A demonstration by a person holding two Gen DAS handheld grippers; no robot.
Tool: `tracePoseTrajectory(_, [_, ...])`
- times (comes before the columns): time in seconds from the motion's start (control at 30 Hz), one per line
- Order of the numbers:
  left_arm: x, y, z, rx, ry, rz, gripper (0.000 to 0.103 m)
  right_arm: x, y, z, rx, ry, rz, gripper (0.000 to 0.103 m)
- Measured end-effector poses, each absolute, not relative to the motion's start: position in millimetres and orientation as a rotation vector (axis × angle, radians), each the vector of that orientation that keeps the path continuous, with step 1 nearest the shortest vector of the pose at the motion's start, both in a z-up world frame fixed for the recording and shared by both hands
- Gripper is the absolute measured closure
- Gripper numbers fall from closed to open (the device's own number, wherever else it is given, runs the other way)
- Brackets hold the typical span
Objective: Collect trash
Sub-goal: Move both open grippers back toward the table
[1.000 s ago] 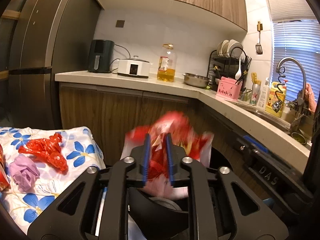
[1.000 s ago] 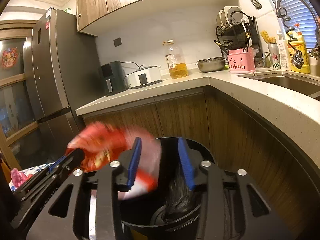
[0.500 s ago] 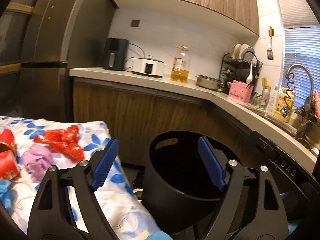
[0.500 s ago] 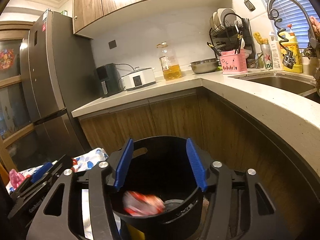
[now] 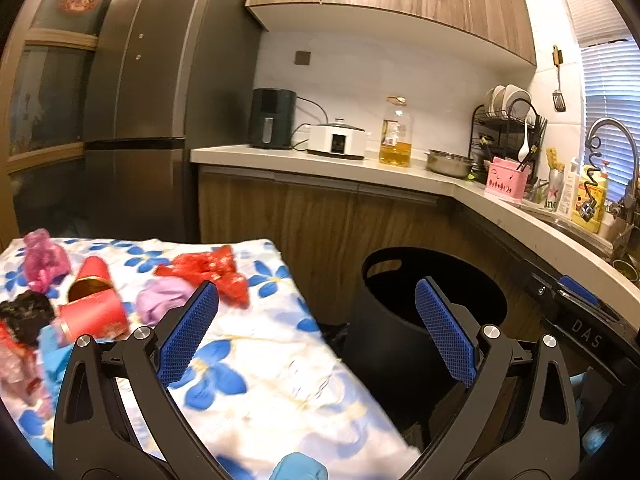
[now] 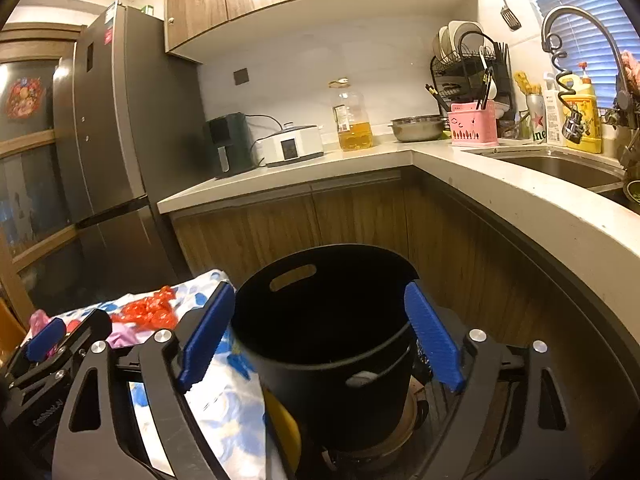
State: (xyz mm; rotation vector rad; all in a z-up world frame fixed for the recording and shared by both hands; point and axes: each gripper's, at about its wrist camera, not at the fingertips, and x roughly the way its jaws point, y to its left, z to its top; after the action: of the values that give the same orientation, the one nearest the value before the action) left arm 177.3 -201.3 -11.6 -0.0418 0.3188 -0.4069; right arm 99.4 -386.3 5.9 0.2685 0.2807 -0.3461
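Left tongs (image 5: 316,332): your blue fingers are spread wide with nothing between them, over the near edge of the bin and the cloth beside it.
Right tongs (image 6: 320,340): spread wide too, empty, one finger on each side of the bin.
Bin (image 6: 320,364): black, round, with a slot handle, on the floor below the counter corner.
Cloth (image 5: 256,364): white with blue flowers, just left of the bin.
Red can (image 5: 90,312): lying on the cloth, well left of the bin.
Red wrapper (image 5: 212,272): crumpled on the cloth, nearer the bin.
Purple wad (image 5: 160,304): touching the red wrapper, on its side away from the bin.
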Motion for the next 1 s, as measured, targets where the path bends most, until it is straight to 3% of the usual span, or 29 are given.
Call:
tracePoseTrajectory(0.53, [114, -126, -7, -0.073, 0.305, -0.310, 0.006, 46, -322, 13, 0.223, 0.247, -0.322, 0.017])
tracePoseTrajectory(1.0, [71, -37, -37, -0.076, 0.243, -0.161, 0.006, 32, -262, 2, 0.200, 0.243, -0.191, 0.017])
